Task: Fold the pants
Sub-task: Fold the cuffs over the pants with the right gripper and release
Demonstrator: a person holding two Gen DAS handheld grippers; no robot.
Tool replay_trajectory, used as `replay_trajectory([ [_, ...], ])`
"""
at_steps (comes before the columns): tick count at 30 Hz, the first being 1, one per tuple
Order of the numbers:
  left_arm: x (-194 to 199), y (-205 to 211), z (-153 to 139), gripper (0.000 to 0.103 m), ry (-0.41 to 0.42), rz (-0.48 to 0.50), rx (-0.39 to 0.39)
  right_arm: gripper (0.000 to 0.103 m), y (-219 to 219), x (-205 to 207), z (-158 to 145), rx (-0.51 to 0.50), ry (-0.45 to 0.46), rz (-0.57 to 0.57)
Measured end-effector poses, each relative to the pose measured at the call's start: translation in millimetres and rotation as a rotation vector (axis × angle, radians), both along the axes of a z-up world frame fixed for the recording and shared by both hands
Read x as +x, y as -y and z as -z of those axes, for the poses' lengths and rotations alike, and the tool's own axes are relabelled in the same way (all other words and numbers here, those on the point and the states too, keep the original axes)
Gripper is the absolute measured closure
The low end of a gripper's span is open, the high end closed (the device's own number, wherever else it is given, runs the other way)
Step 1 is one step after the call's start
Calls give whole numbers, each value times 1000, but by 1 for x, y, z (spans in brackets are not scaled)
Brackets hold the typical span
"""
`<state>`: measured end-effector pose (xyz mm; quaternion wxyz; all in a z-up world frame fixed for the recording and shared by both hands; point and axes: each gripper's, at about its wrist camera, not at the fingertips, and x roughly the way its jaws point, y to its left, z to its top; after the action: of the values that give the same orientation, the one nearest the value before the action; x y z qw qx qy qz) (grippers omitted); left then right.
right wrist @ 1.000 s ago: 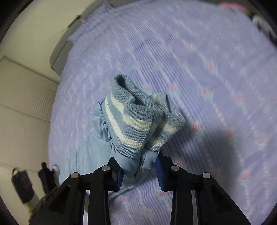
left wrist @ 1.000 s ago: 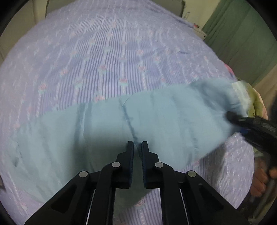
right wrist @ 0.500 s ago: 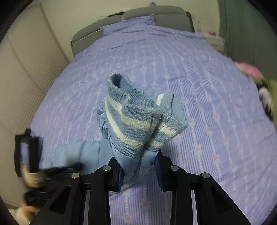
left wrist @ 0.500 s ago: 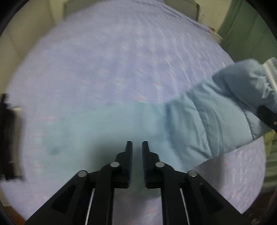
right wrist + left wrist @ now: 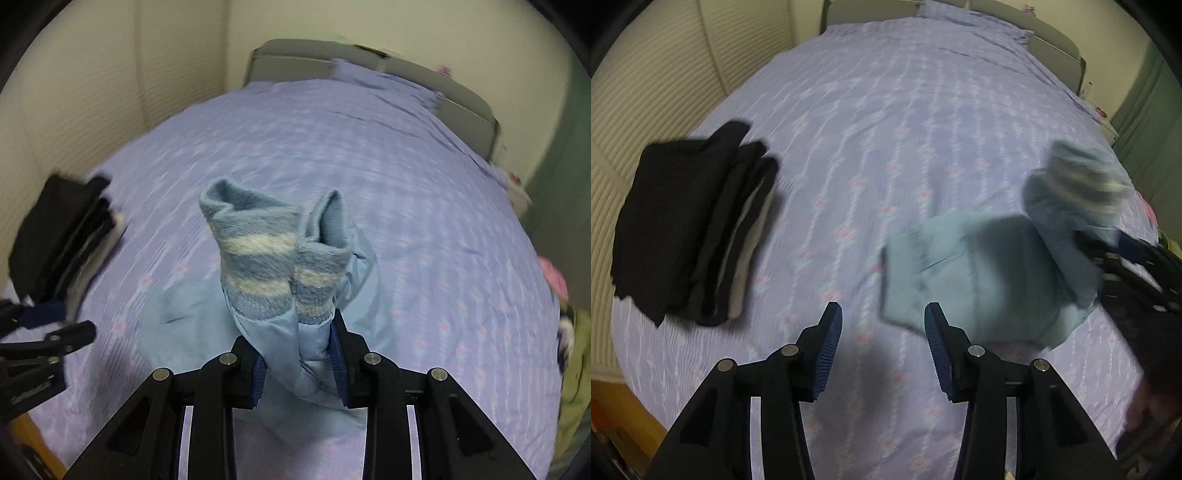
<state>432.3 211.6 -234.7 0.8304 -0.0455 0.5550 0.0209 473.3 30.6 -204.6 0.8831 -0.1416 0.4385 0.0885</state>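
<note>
Left claw (image 5: 882, 332) opened; right claw (image 5: 297, 354) grips two cuffs (image 5: 273, 258).

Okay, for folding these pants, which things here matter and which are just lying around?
Part of the job:
light blue pants, striped cuffs up
right gripper, clamped on them
left gripper, open
bed

Lying about:
stack of dark folded clothes
pink item at the bed's edge

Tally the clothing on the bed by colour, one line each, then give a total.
Light blue: 1, the pants with striped cuffs, pinched in the right gripper.
Black: 1 folded stack near the bed's left edge; the blur hides how many garments it holds.
Pink and green items at the right edge: too cut off to count.
Total: 2 groups counted.
</note>
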Motion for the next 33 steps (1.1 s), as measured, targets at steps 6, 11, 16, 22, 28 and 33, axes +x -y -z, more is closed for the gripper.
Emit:
replay_trajectory([
  [6, -19, -40, 18, 58, -31, -32, 6, 71, -77, -4, 50, -176, -21, -138],
  [11, -22, -67, 27, 58, -49, -89, -15, 44, -110, -17, 72, -225, -89, -264],
  [16, -14, -73, 25, 51, -31, -105, -4, 37, -115, -33, 73, -156, -157, -400],
  [22, 1, -64, 10, 46, 32, -93, -65, 37, -101, -38, 53, -22, -223, -474],
  [28, 16, -27, -8, 42, 93, -16, -133, 37, -62, -49, 11, 79, -201, -484],
  [33, 32, 8, -7, 41, 94, 9, -196, 36, 8, -43, -26, 91, -67, -269],
])
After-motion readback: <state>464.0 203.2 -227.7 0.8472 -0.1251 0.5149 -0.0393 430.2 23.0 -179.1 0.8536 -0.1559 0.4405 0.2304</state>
